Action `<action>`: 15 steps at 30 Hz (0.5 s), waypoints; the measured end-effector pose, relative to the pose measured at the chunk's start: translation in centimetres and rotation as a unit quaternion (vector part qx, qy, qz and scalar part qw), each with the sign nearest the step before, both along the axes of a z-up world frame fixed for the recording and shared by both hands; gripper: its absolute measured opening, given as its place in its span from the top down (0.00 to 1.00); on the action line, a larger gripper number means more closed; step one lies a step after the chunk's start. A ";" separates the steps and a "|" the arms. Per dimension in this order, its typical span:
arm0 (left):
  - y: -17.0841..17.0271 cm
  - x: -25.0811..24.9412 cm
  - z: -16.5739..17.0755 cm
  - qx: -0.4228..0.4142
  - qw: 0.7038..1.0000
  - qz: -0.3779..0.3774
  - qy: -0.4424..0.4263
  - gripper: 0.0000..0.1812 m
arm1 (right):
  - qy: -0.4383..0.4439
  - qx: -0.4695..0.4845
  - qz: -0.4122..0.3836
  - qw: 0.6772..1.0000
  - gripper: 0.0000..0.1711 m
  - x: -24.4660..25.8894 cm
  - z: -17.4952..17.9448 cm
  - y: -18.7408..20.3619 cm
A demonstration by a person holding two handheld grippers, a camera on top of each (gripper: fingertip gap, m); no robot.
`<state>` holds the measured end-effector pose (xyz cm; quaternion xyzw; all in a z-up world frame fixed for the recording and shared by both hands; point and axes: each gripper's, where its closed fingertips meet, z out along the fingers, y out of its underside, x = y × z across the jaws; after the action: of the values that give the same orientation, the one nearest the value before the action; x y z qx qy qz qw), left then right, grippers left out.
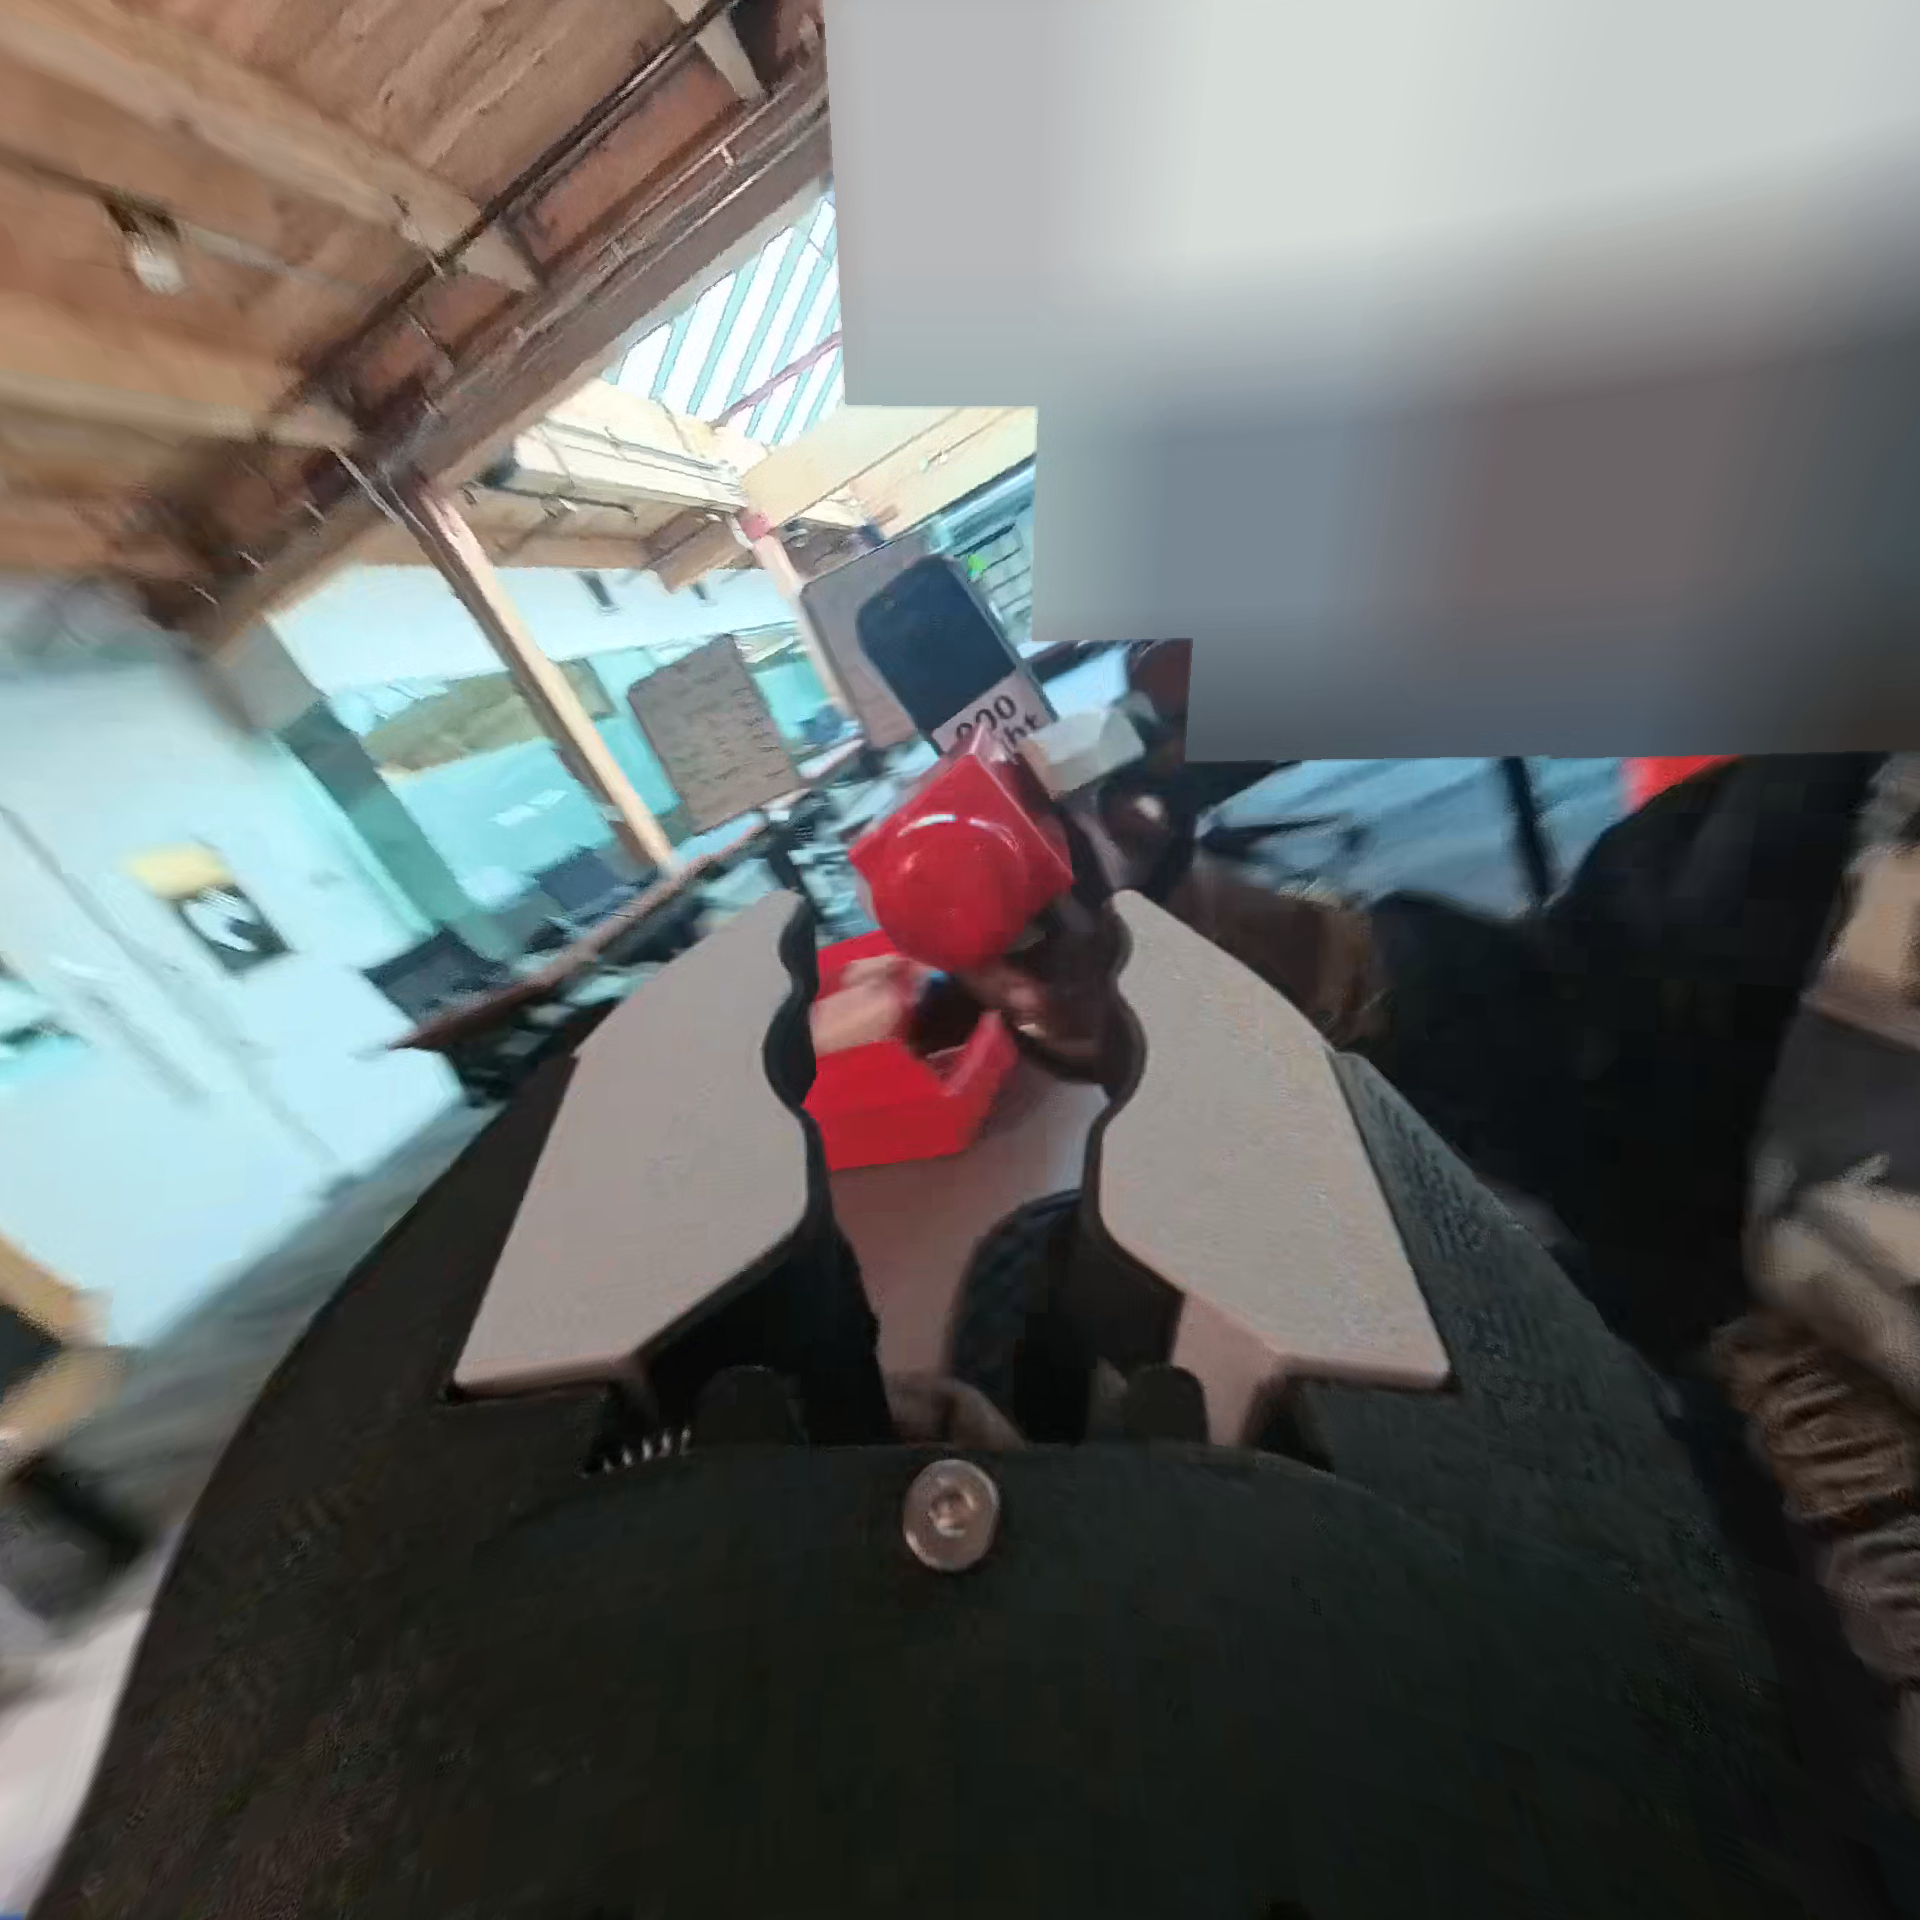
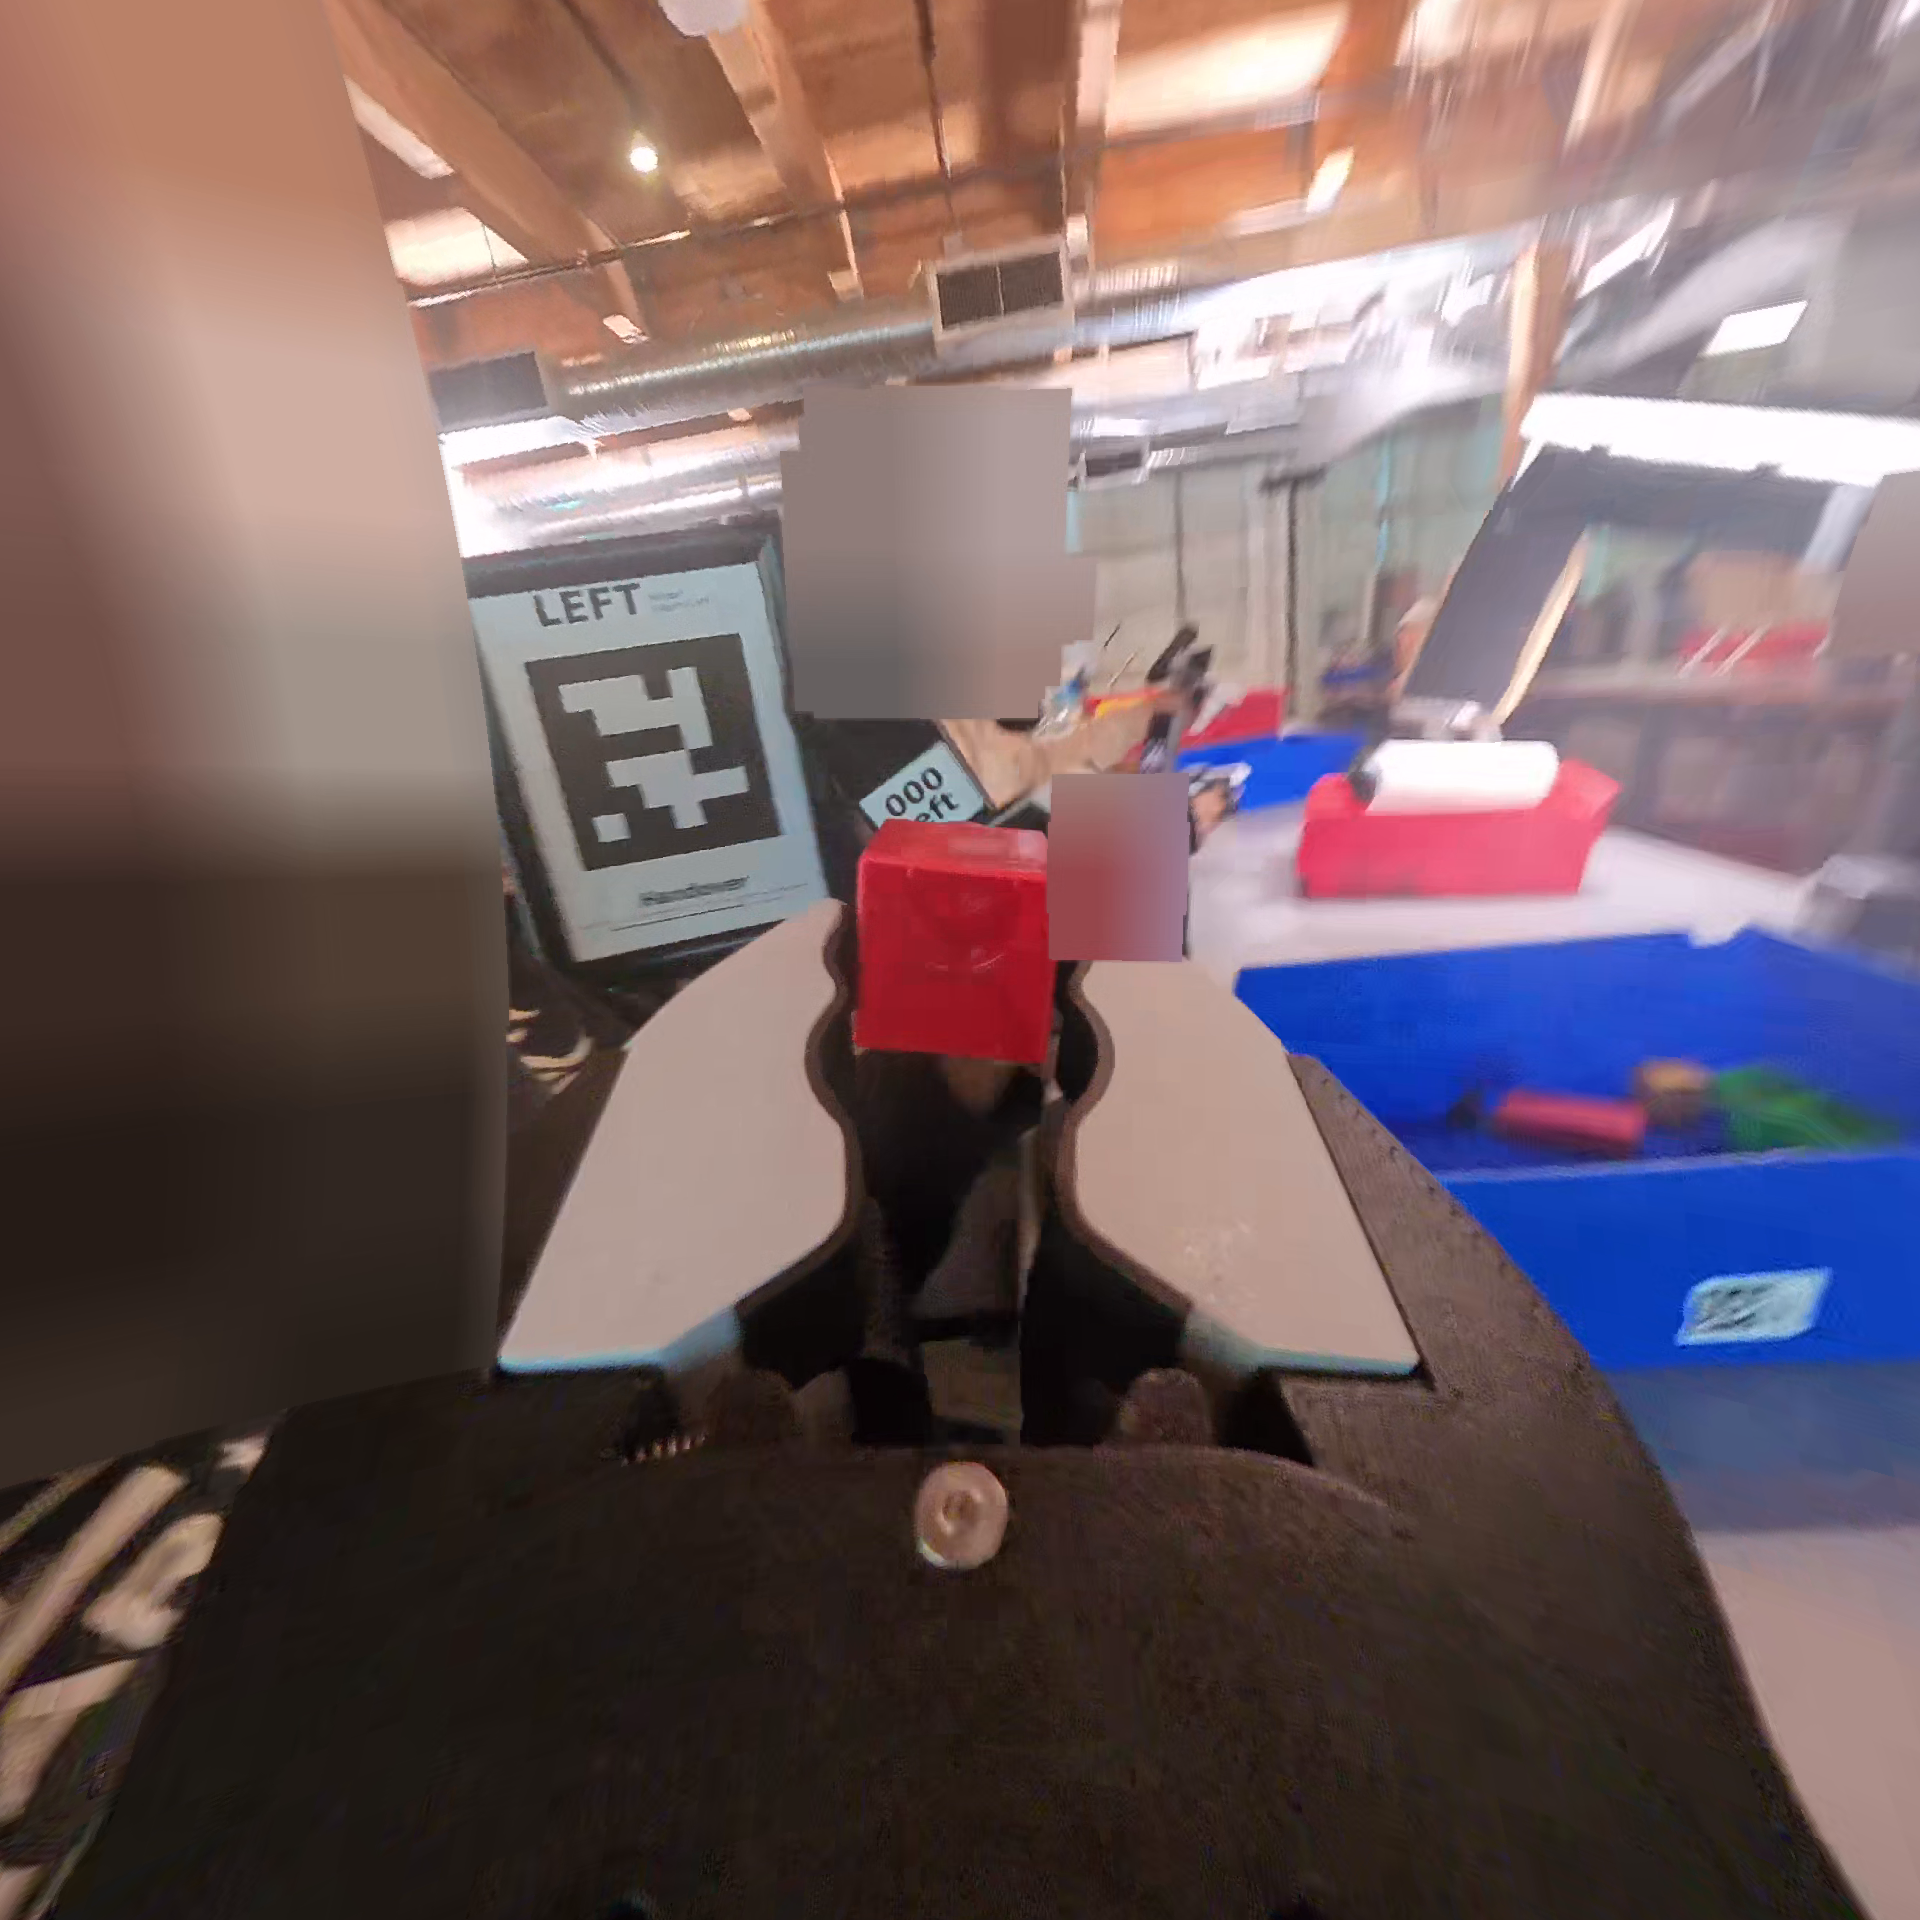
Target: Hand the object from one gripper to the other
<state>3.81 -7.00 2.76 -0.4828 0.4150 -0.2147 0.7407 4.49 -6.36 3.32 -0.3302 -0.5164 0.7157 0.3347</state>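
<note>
Your right gripper [image 2: 951, 951] clamps the red block [image 2: 951, 956] between its fingertips, flat face toward its camera. Your left gripper [image 1: 956, 914] stands wide apart with nothing held, just below the block's domed side [image 1: 961, 873]. Beneath the block a red bin [image 1: 904, 1101] rests on the bench [image 1: 935, 1195]; right of the block lies a blue bin [image 2: 1662, 1236].

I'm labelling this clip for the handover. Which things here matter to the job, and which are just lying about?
Part of the job:
red block, between both sets of fingertips
left gripper
right gripper

Lying about:
blue bin holding small items
red bin with a white roll
framed marker sign
red tray
</note>
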 end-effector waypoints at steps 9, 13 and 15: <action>0.3 1.2 -0.1 -0.140 0.983 -0.081 -0.089 0.73 | 0.040 0.104 -0.055 0.992 0.79 0.0 -0.1 -0.8; -0.2 1.4 0.1 -0.098 0.989 -0.079 -0.075 0.82 | 0.030 0.108 -0.053 0.992 0.79 -0.2 -0.4 -1.1; -0.4 1.3 0.1 -0.056 0.995 -0.067 -0.050 0.82 | 0.010 0.096 -0.046 0.994 0.76 -0.3 -0.7 -1.1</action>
<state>5.07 -7.37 2.84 -0.4836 0.3964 -0.3108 0.7158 4.18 -7.46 2.66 -0.3123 -0.5637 0.6498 0.4030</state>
